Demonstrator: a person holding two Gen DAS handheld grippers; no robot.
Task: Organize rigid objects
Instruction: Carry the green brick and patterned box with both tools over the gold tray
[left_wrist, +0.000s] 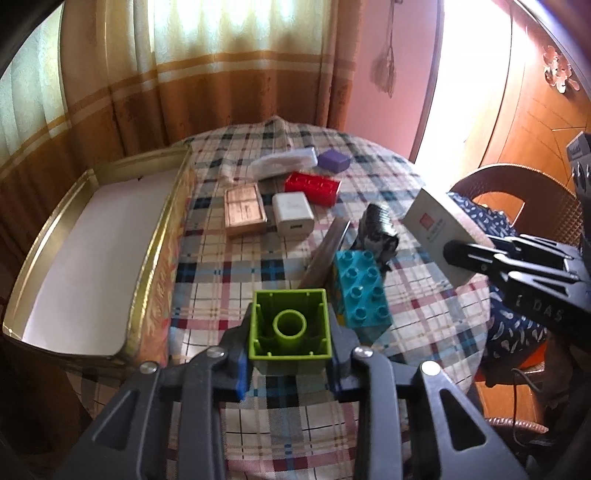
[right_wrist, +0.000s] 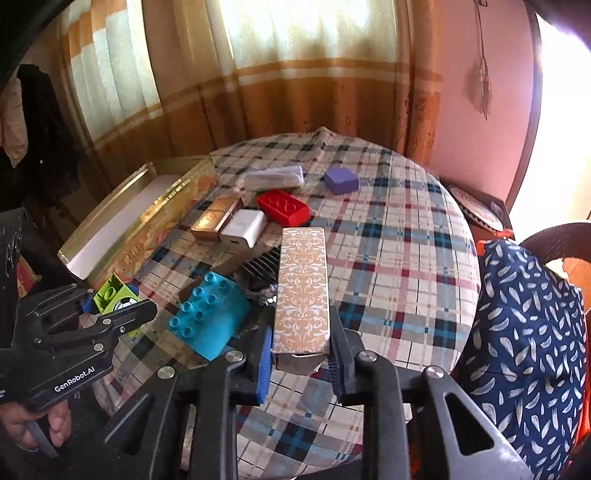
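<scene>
Above the table (left_wrist: 258, 258), left gripper (left_wrist: 290, 328) clamps green brick (left_wrist: 290, 325), right gripper (right_wrist: 301, 354) patterned box (right_wrist: 303, 291)

Bare cloth (right_wrist: 402, 258) lies open right of the right jaws; left, a teal brick (right_wrist: 210, 317) and comb (right_wrist: 258, 275) crowd close.

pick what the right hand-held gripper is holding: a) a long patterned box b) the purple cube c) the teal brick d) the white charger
a: the right hand-held gripper is shut on the long patterned box, while the teal brick lies on the table beside it.
</scene>
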